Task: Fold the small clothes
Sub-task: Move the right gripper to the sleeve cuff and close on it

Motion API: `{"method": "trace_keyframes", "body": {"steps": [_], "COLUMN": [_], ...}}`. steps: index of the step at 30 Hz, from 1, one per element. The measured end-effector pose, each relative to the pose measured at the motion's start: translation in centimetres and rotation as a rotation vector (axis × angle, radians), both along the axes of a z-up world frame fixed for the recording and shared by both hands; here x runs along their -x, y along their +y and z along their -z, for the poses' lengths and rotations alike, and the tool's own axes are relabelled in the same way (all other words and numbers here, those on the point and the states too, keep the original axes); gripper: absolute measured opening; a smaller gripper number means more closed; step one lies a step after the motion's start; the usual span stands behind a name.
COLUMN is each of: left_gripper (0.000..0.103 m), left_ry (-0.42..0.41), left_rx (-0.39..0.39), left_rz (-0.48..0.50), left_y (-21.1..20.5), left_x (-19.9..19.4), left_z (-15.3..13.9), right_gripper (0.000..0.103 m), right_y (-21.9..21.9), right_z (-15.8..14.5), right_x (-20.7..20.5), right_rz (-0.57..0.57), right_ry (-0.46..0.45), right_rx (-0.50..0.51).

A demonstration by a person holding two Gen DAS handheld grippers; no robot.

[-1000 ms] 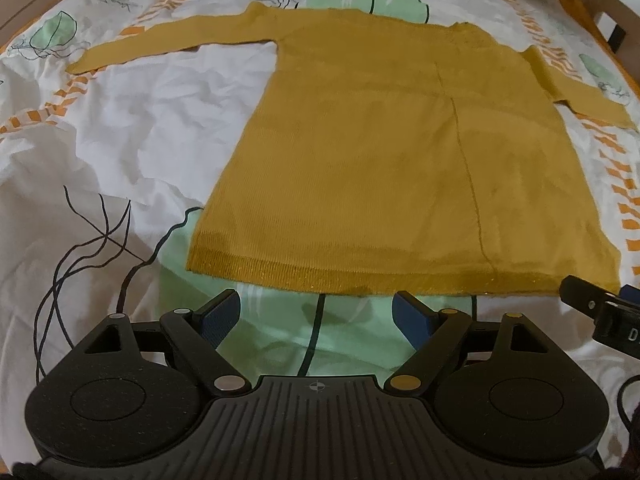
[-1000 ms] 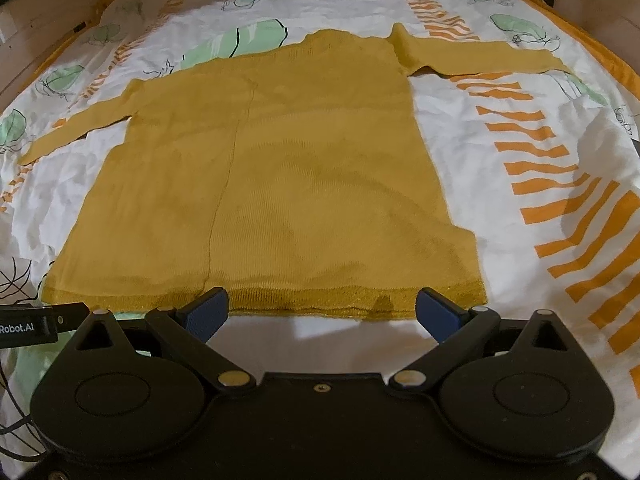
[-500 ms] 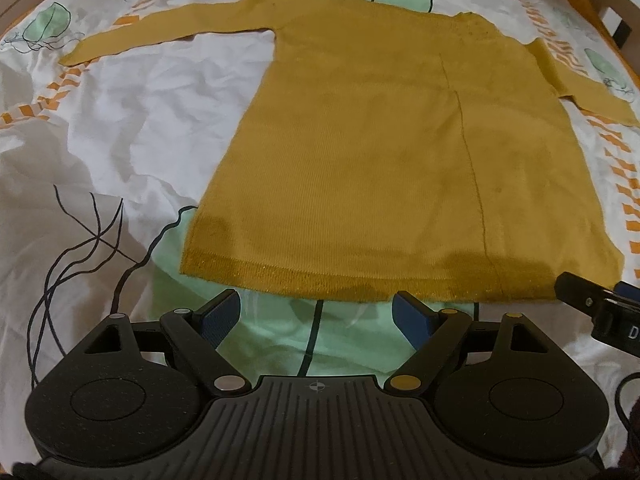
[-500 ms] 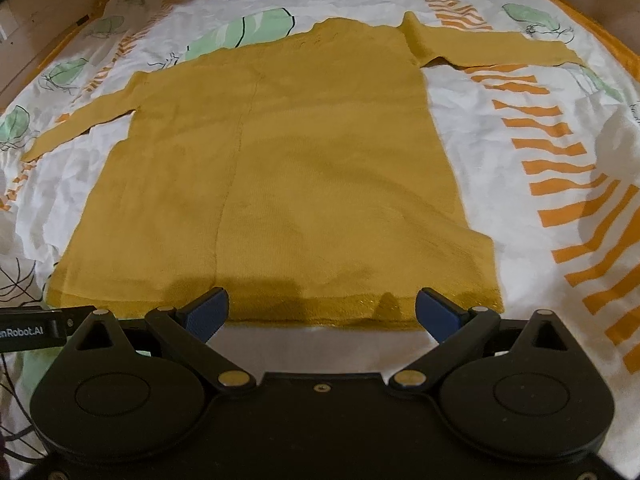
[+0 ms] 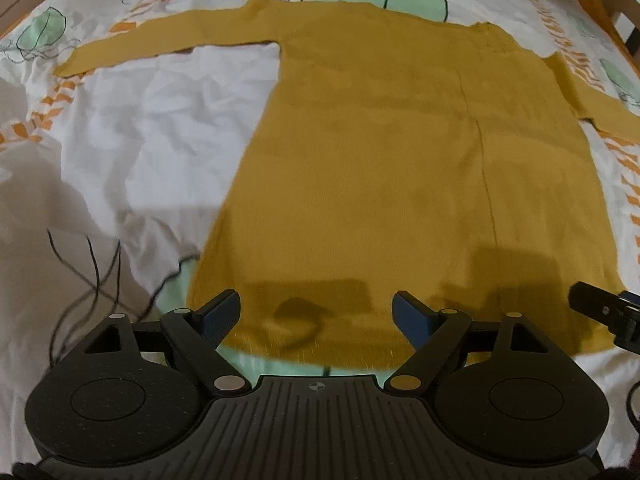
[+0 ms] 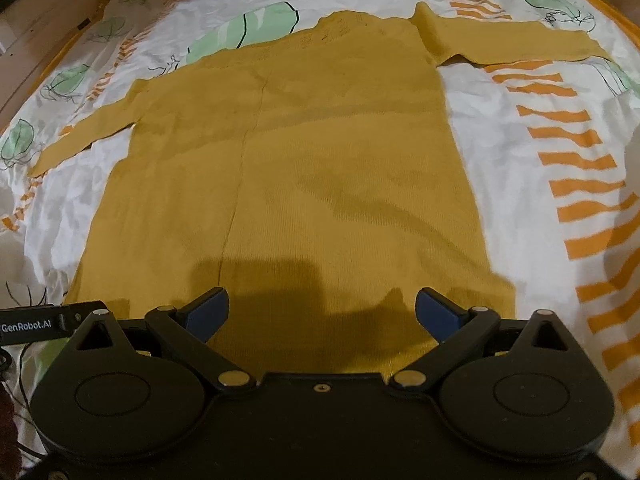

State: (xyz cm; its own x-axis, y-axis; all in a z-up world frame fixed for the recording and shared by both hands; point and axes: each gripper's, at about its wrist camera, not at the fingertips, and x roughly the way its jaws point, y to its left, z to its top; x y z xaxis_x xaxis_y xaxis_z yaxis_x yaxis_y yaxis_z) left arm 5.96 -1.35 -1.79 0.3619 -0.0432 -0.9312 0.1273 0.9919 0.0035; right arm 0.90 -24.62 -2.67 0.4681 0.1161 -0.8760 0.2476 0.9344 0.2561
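Observation:
A mustard-yellow long-sleeved sweater (image 5: 400,152) lies flat on the bed, hem toward me, both sleeves spread outward; it also shows in the right wrist view (image 6: 312,168). My left gripper (image 5: 316,312) is open and empty, its blue-padded fingers over the hem's left part. My right gripper (image 6: 322,310) is open and empty over the hem's right part. The right gripper's edge (image 5: 604,312) shows at the right of the left wrist view; the left gripper's edge (image 6: 48,322) shows at the left of the right wrist view.
The sweater lies on a white bedsheet (image 5: 152,140) printed with green leaves and orange stripes (image 6: 576,160). A wooden bed frame (image 6: 44,20) rims the far side. A dark cable (image 6: 12,364) hangs at the lower left.
Both grippers have moved forward and lower toward the sweater. The hem, earlier just beyond the fingertips, now lies between and under the open fingers. The sweater has not moved.

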Motion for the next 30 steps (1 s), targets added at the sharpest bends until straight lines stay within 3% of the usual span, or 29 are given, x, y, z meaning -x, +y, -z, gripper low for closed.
{"method": "trace_keyframes", "body": {"steps": [14,21,30], "left_gripper": [0.083,0.083,0.082], "left_ry": [-0.022,-0.083,-0.164], "left_rx": [-0.003,0.035,0.086], "left_rz": [0.021,0.029,-0.017], "left_y": [-1.9,-3.1,-3.3], "left_x": [-7.2,-12.1,-18.8], "left_z": [-0.7,-1.4,0.0], "right_gripper": [0.1,0.1,0.101], "right_y": [-4.7,-9.2,-17.2], "right_z": [0.3,-0.5,0.1], "right_x": [-5.8,-9.4,-13.7], "right_rz": [0.026,0.073,0.188], "right_ry": [0.024,-0.012,-0.095], "right_rx": [-0.067,-0.107,-0.172]}}
